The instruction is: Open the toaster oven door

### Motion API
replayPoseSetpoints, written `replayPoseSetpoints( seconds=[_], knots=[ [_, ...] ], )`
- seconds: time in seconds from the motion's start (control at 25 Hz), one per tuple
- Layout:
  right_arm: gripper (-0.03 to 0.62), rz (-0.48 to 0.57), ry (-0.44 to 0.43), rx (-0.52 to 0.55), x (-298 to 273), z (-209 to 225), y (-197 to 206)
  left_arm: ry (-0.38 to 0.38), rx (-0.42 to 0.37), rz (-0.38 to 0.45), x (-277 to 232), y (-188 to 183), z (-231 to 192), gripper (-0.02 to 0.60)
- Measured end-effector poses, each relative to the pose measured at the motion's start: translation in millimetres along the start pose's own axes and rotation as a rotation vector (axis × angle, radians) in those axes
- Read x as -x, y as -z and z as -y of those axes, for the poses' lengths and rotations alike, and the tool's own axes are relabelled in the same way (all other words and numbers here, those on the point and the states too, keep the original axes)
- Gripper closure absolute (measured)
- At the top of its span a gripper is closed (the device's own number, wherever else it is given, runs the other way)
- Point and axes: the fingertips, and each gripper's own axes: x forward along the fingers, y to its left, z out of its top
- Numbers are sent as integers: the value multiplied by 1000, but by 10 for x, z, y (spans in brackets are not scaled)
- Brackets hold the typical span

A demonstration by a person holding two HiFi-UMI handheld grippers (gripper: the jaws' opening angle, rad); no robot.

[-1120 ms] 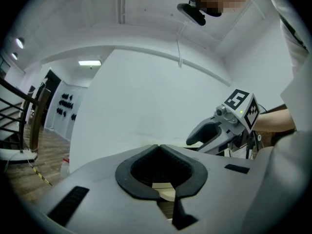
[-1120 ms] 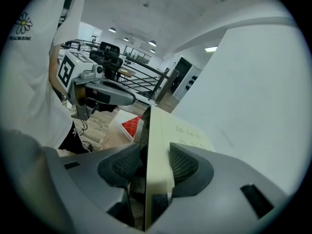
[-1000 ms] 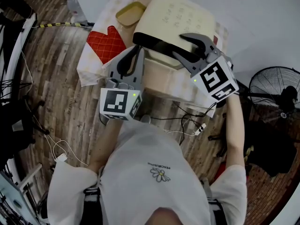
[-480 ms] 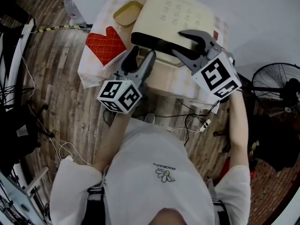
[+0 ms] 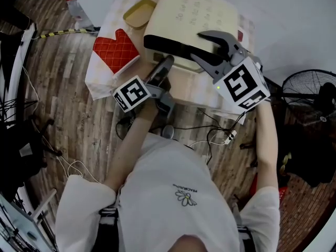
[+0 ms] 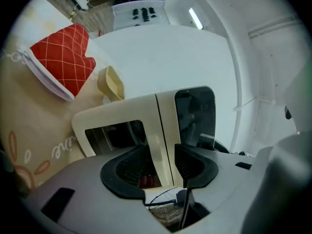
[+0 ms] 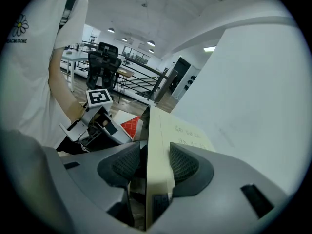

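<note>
A cream toaster oven (image 5: 202, 14) stands on a table, its dark front (image 5: 170, 47) facing me. My left gripper (image 5: 167, 62) lies on its side at that front. In the left gripper view its jaws (image 6: 163, 162) straddle a cream bar (image 6: 165, 130) between the door window (image 6: 117, 135) and a dark panel (image 6: 195, 113). They have just been closing, and a gap still shows beside the bar. My right gripper (image 5: 195, 46) stands open over the oven's top front edge (image 7: 152, 145), one jaw above the top, one before the front.
A red quilted oven mitt (image 5: 116, 49) and a yellow dish (image 5: 139, 13) lie left of the oven on the beige tablecloth (image 5: 102, 80). Cables (image 5: 210, 133) hang off the table's near edge. A floor fan (image 5: 310, 96) stands at the right.
My left gripper has sunk along the oven's front, rolled onto its side and gone from shut to open. The right gripper has kept still.
</note>
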Motion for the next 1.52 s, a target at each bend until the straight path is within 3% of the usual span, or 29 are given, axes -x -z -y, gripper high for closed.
replayPoseSetpoints(
  seconds=[0.28, 0.52, 1.52],
  knots=[
    [404, -3, 0, -5, -5, 6, -5, 21, 55, -8, -84, 2, -73, 481],
    [404, -3, -1, -2, 5, -2, -12, 169, 194, 22, -112, 18, 62, 491],
    [404, 3, -1, 1, -9, 5, 7, 195, 214, 72, -58, 22, 12, 523]
  ],
)
